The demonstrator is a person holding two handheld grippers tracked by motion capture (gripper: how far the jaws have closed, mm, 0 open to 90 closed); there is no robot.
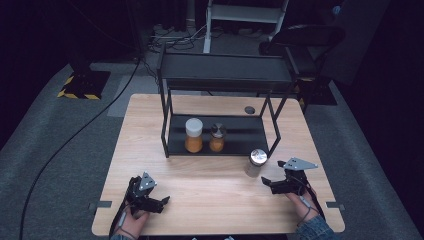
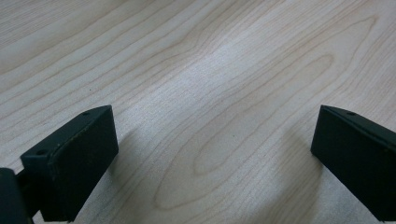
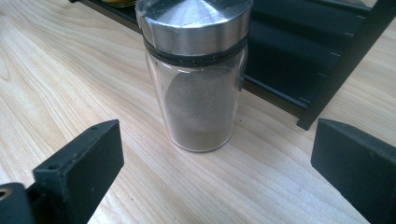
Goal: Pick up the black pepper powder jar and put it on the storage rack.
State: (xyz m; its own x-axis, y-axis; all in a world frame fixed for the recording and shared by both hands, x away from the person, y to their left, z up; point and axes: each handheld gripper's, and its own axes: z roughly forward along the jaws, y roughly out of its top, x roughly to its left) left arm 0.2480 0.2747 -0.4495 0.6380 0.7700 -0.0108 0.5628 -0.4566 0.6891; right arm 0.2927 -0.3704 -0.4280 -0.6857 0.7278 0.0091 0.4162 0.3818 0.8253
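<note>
Glass spice jar (image 3: 196, 74) stands upright just ahead of the right gripper (image 3: 217, 163), centred between its wide-spread jaws; the left gripper (image 2: 215, 158), also wide, is farther off.

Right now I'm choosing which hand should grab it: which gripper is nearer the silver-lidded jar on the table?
Right. The right gripper sits just beside the jar, jaws open toward it; the left gripper is far across the table.

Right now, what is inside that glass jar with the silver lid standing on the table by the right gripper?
The glass jar holds a grey-brown powder, filling roughly its lower half, seen through the clear wall. Its silver lid hides any view from above.
</note>
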